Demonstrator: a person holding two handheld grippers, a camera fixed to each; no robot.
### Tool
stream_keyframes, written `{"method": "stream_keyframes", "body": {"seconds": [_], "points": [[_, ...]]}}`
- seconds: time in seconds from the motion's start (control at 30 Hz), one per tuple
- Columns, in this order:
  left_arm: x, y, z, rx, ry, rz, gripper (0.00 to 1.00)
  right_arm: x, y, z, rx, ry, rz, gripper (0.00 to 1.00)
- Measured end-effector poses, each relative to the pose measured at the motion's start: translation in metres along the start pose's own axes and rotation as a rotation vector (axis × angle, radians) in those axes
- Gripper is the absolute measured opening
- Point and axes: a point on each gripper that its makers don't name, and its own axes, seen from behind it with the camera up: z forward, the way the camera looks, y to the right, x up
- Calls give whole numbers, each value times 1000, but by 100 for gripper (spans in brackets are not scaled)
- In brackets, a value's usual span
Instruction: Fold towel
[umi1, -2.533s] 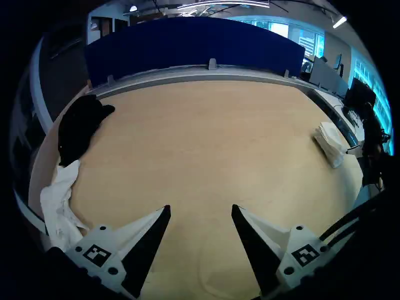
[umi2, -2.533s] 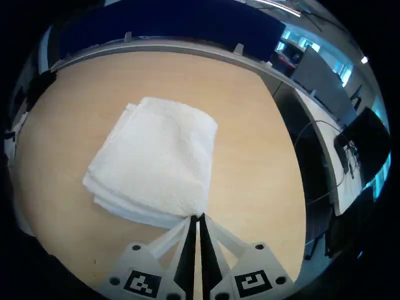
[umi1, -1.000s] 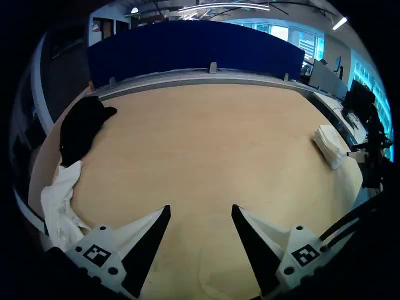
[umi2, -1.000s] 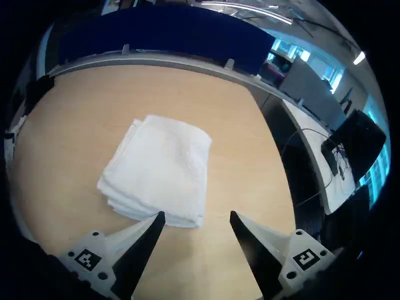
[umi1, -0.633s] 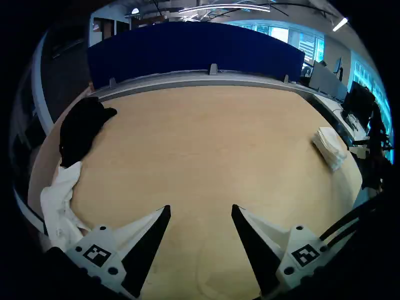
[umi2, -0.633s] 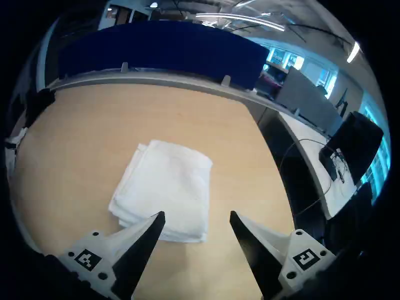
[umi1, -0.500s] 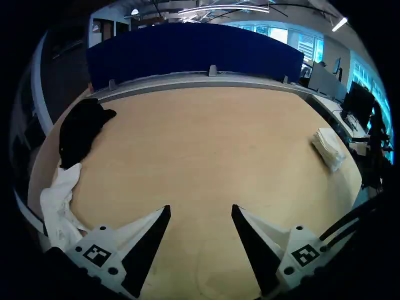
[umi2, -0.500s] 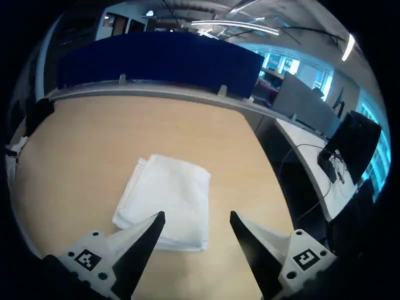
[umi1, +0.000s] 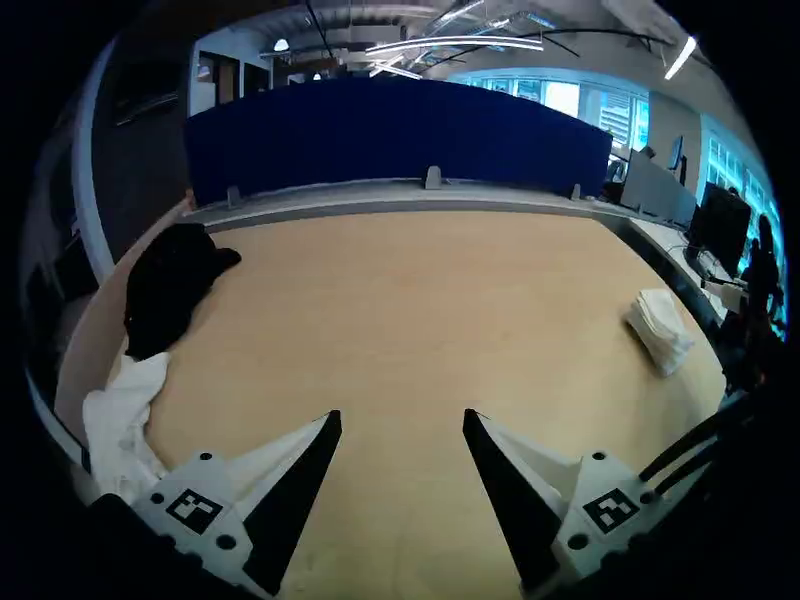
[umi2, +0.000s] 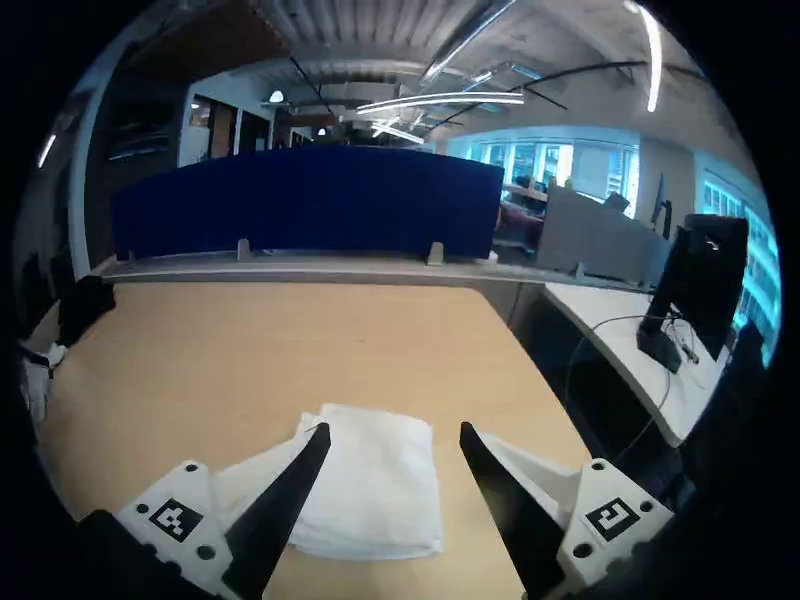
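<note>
Right gripper (umi2: 393, 428): jaws spread, empty, held over towel (umi2: 375, 490), apparently clear of it. Left gripper (umi1: 400, 415): jaws spread, empty, over bare desk (umi1: 420, 290), well apart from towel.

Towel lies as a compact layered rectangle near desk's right edge. Judgement: fold looks complete, nothing obviously left.

Towel's near corners hidden behind right fingers; layer count unclear. Black cloth (umi1: 170, 285) and white cloth (umi1: 115, 425) at far left; white one cut off.

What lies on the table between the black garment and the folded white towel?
In the left gripper view, the table between the black garment and the folded white towel is bare wood.
</note>
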Motion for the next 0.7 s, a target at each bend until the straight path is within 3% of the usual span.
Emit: {"method": "stream_keyframes", "body": {"seconds": [0.37, 0.7], "points": [[62, -28, -10, 79, 184, -27, 90, 43, -27, -5, 30, 106, 26, 100], [103, -44, -25, 114, 307, -28, 90, 83, -64, -4, 48, 183, -2, 100]]}}
